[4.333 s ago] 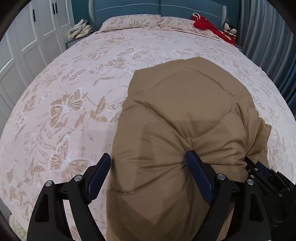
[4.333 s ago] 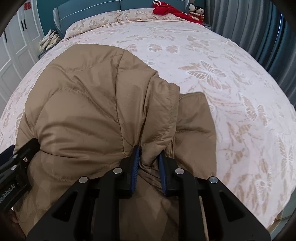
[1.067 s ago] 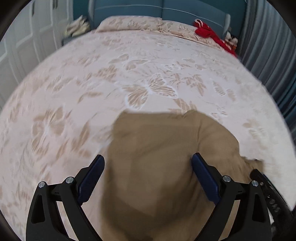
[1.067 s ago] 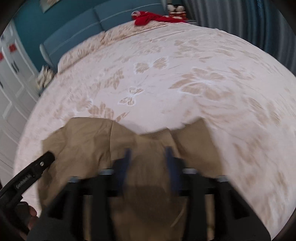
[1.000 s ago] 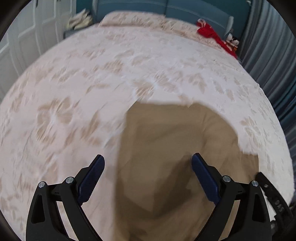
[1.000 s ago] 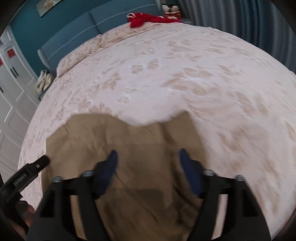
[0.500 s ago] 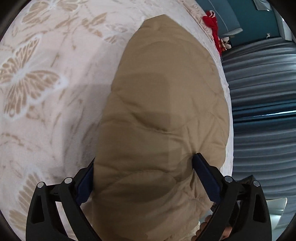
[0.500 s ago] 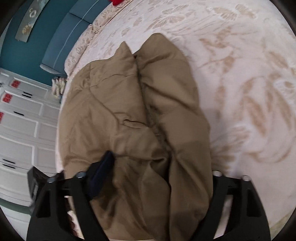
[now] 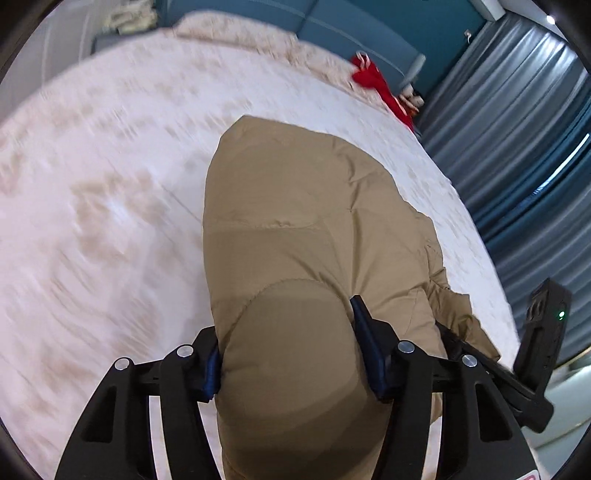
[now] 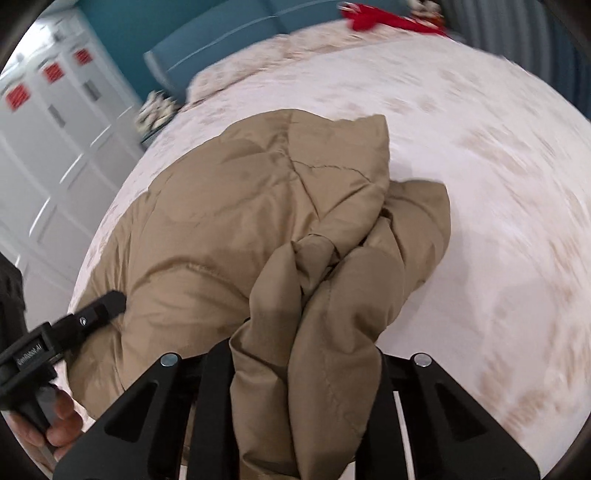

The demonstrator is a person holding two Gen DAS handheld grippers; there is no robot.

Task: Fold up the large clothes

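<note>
A tan quilted down jacket (image 9: 306, 229) lies bunched on the floral bedspread (image 9: 110, 166). My left gripper (image 9: 288, 350) has its jaws closing on a thick puffed fold of the jacket, and both blue pads press into it. In the right wrist view the jacket (image 10: 240, 206) spreads left, and a gathered wad of it fills my right gripper (image 10: 306, 354), whose jaws are closing on it; the pads are hidden by cloth. The left gripper's finger (image 10: 99, 306) shows at that view's left edge, held by a hand (image 10: 59, 424).
The bed has a blue headboard (image 9: 351, 33) and pillows at the far end, with a red cloth (image 9: 380, 88) by them. Grey-blue curtains (image 9: 517, 122) hang on the right. White wardrobe doors (image 10: 48, 122) stand on the left.
Both grippers went from wide open over the jacket to closed on folds of it. The views swung and the bedspread is blurred with motion.
</note>
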